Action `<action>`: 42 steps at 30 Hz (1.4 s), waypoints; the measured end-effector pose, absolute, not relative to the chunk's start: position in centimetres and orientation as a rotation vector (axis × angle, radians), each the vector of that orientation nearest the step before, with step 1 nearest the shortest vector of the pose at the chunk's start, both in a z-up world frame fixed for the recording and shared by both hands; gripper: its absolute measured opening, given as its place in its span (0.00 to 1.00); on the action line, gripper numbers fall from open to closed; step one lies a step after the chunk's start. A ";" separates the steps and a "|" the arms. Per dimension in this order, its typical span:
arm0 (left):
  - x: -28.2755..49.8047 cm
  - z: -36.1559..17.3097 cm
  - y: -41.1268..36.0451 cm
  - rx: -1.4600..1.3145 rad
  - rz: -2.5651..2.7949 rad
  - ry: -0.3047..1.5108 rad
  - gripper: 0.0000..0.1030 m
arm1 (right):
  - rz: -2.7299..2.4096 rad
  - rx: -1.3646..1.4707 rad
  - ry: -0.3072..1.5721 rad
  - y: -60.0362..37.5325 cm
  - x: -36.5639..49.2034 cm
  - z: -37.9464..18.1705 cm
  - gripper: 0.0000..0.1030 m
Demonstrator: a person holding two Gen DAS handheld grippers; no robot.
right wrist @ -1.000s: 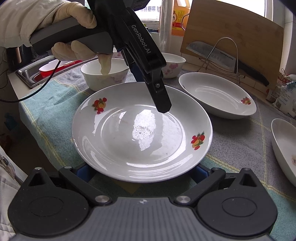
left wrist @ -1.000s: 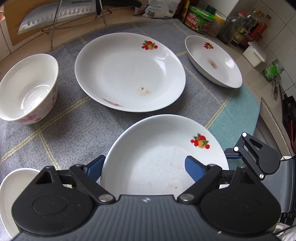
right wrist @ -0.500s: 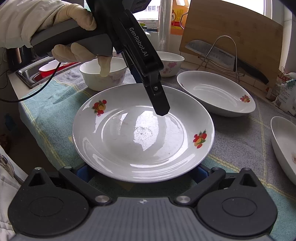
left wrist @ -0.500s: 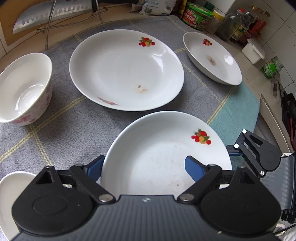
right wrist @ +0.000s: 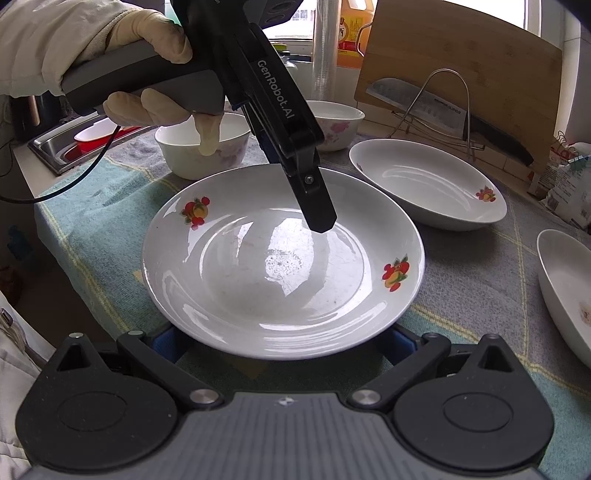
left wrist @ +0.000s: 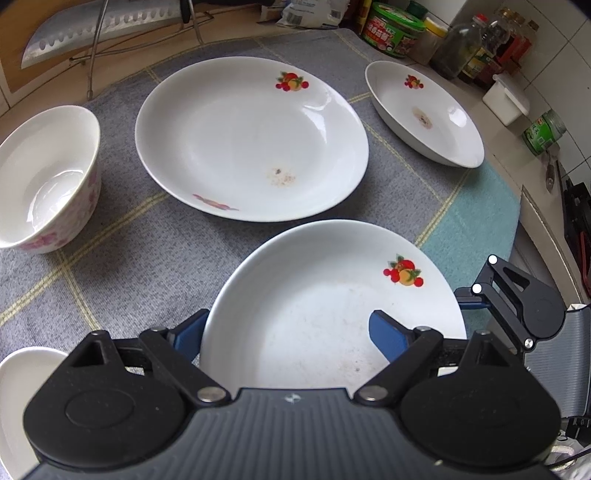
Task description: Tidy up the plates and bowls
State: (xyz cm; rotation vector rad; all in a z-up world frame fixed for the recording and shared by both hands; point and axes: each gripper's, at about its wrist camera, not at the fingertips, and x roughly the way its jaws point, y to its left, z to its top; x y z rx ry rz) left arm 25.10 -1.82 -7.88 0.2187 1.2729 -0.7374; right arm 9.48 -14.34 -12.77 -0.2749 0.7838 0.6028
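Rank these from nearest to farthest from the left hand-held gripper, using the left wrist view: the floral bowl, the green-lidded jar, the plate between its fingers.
1. Plate between its fingers, at the left hand-held gripper.
2. Floral bowl, far left.
3. Green-lidded jar, back right.

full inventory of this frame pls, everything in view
Near plate: 1, white with fruit prints, teal end of the cloth, between both grippers.
Middle plate: 1, white, fruit print, grey part of the cloth.
Far plate: 1, white, fruit print, nearest the jars.
Rack-side bowl: 1, white, pink flowers.
Sink-side bowl: 1, white, faint flowers.
Cloth: 1, grey and teal, yellow lines, under the dishes.
Knife: 1, steel, on a wire rack.
Cutting board: 1, wood, behind the knife.
Jars: several, mixed, along the tiles.
Left gripper: open, astride the near plate's rim.
Right gripper: open, low at the opposite rim.
Left hand: cream glove.
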 end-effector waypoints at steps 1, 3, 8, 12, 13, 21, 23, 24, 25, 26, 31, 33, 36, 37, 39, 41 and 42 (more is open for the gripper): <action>25.1 -7.8 -1.8 0.218 -0.739 1.271 0.88 | 0.601 -0.275 0.785 -14.4 9.5 -12.8 1.00; 25.1 -7.9 -1.8 0.219 -0.737 1.271 0.88 | 0.603 -0.275 0.786 -14.4 9.5 -12.8 1.00; 25.0 -7.7 -1.9 0.221 -0.737 1.260 0.87 | 0.595 -0.304 0.789 -14.0 9.6 -12.6 1.00; 25.1 -7.5 -1.6 0.200 -0.742 1.259 0.87 | 0.589 -0.296 0.794 -14.1 9.6 -12.5 1.00; 25.1 -7.4 -1.5 0.201 -0.744 1.258 0.87 | 0.588 -0.290 0.794 -14.2 9.6 -12.4 1.00; 24.9 -7.2 -1.6 0.201 -0.754 1.254 0.86 | 0.581 -0.279 0.800 -14.4 9.7 -12.2 1.00; 24.9 -7.2 -1.6 0.201 -0.756 1.254 0.86 | 0.581 -0.273 0.803 -14.5 9.8 -12.2 1.00; 24.9 -7.2 -1.6 0.202 -0.757 1.254 0.86 | 0.579 -0.276 0.801 -14.5 9.8 -12.1 1.00; 24.8 -7.2 -1.6 0.201 -0.756 1.255 0.86 | 0.578 -0.281 0.800 -14.5 9.8 -12.1 1.00; 24.8 -7.2 -1.7 0.202 -0.758 1.254 0.86 | 0.576 -0.288 0.798 -14.5 9.8 -12.0 1.00; 24.8 -7.5 -1.8 0.188 -0.768 1.269 0.86 | 0.567 -0.288 0.802 -14.9 9.9 -12.1 1.00; 24.7 -7.6 -1.9 0.189 -0.768 1.269 0.86 | 0.565 -0.305 0.798 -14.8 9.9 -12.2 1.00; 24.8 -7.6 -1.8 0.181 -0.772 1.274 0.86 | 0.571 -0.312 0.799 -14.6 9.9 -12.6 1.00; 24.9 -7.6 -1.8 0.180 -0.772 1.274 0.86 | 0.573 -0.311 0.800 -14.6 9.9 -12.7 1.00; 24.9 -7.6 -1.8 0.183 -0.771 1.268 0.86 | 0.575 -0.300 0.798 -14.5 9.9 -12.8 1.00; 25.0 -7.7 -1.7 0.180 -0.767 1.269 0.86 | 0.578 -0.299 0.793 -14.5 9.9 -12.8 1.00; 25.1 -7.7 -1.7 0.182 -0.770 1.269 0.86 | 0.580 -0.298 0.793 -14.5 9.9 -12.8 1.00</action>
